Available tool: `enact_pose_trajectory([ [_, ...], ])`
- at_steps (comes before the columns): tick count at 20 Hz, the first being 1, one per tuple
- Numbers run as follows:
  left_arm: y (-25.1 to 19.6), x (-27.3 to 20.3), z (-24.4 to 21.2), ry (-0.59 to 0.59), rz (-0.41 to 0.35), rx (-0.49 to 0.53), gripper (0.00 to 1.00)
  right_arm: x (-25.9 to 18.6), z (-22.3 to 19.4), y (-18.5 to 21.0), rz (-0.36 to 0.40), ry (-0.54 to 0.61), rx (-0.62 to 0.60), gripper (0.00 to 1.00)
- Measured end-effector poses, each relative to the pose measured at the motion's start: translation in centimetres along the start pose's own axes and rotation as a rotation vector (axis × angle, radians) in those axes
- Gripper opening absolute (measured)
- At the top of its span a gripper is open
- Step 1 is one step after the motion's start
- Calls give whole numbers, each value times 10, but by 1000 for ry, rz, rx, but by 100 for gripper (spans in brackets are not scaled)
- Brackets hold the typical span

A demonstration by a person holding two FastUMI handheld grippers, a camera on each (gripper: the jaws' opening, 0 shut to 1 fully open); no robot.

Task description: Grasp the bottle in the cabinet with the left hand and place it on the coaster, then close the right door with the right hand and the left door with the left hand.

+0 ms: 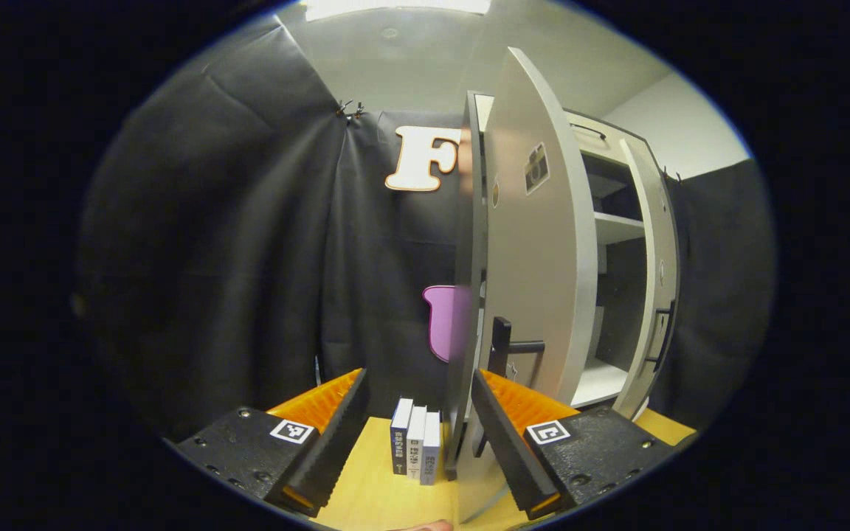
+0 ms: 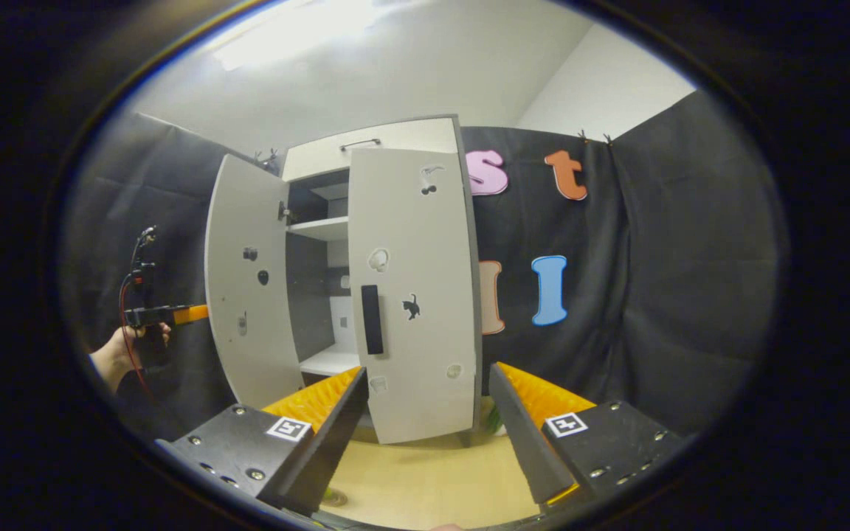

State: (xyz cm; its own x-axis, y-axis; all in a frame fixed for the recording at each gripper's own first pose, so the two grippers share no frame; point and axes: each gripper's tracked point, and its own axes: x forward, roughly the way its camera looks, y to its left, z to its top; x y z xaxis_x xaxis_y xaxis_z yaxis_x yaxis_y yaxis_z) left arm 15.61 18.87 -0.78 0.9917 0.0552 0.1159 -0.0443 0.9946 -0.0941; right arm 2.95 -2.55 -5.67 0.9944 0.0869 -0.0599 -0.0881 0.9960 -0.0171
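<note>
Reaching toward the left door (image 1: 536, 243) at frame centre, the left gripper (image 1: 419, 435) is spread apart and empty; the right gripper (image 2: 425, 428) likewise. The right door (image 2: 414, 295) looks nearly closed. A glancing push could slip off the door's edge.

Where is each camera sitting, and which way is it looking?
Left gripper view: rides on the left gripper, close beside the cabinet's left door, looking along its edge past some small boxes; its own open fingers show.
Right gripper view: rides on the right gripper, farther back, facing the cabinet's front and right door; its open fingers show, plus a hand holding the other gripper.
Both see the cabinet, its doors and the yellow table.
</note>
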Motion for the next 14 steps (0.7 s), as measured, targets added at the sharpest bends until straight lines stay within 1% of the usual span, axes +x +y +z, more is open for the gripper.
enact_pose_trajectory([
  [2,1,-2,-2,29,22,-22,84,-6,2,1,2,-15,5,100],
  [3,1,-2,-3,53,34,-34,89,-6,1,0,5,-19,9,97],
  [4,2,-2,-4,73,46,-42,89,-5,0,0,7,-22,11,97],
  [5,1,-1,-5,86,51,-41,84,-5,-1,1,9,-22,13,100],
  [7,-1,-1,-2,93,60,-11,88,-5,-3,1,13,-18,13,100],
  [8,-2,-2,-1,91,67,17,87,-4,-3,2,19,-20,9,100],
  [9,-4,-2,0,81,71,40,84,-4,-2,3,25,-24,7,97],
  [10,-5,-3,1,79,79,49,84,-5,-3,4,32,-27,5,100],
  [11,-5,-3,2,79,95,53,73,-5,-4,5,40,-29,6,97],
  [12,-6,-3,0,81,100,55,71,-4,-4,5,47,-33,8,97],
  [13,-8,-3,2,76,91,53,70,-3,-4,6,50,-34,11,97],
  [14,-9,-2,0,82,77,41,75,-2,-4,7,51,-33,14,100],
])
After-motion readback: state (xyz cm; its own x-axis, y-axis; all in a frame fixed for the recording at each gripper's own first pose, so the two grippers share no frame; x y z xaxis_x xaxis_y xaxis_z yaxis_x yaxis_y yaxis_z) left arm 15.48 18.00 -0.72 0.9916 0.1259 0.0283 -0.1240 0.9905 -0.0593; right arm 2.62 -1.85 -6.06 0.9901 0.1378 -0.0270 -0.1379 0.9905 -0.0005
